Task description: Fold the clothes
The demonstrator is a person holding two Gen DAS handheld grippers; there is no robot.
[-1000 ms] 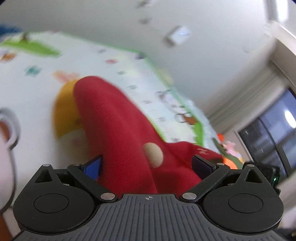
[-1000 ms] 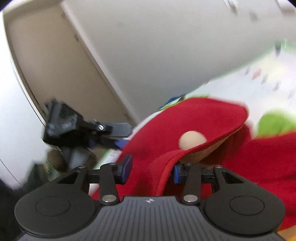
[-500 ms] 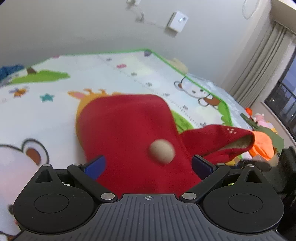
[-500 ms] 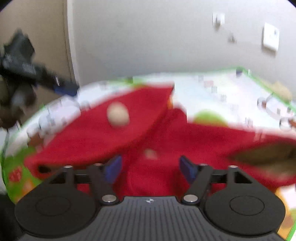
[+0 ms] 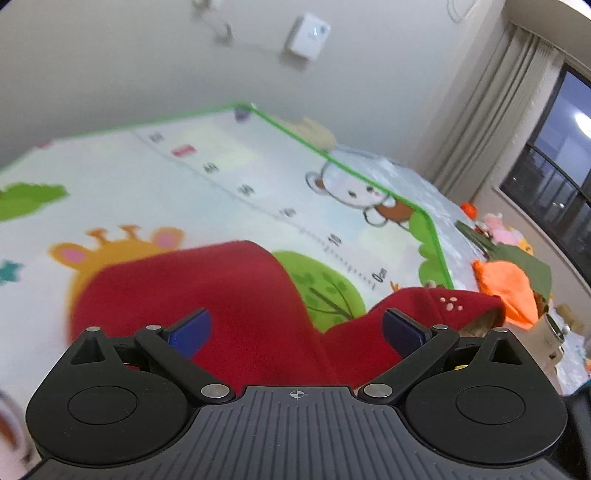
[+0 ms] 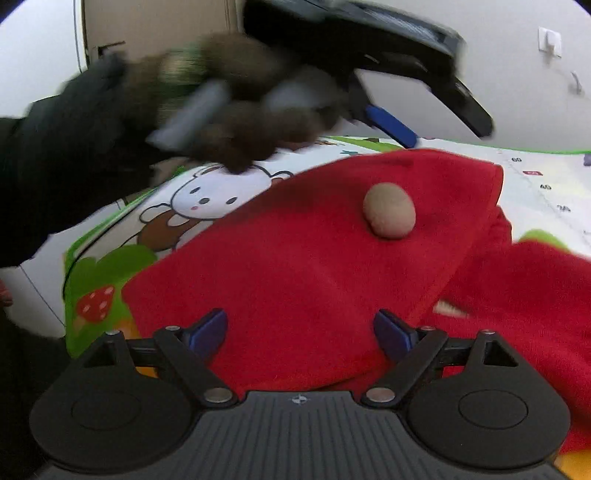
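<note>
Your left gripper (image 5: 295, 328) and right gripper (image 6: 300, 330) both hang spread wide, gripping nothing. The red fleece garment (image 6: 314, 266) lies on the cartoon play mat (image 5: 184, 184) just beyond both, its beige pompom (image 6: 388, 209) facing up.

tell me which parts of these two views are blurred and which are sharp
Left wrist view: the wall fixtures and the far play mat are softly smeared, while the open left gripper is crisp. Right wrist view: the other gripper and the hand holding it are streaked; the red garment and its tan pompom are sharp.
</note>
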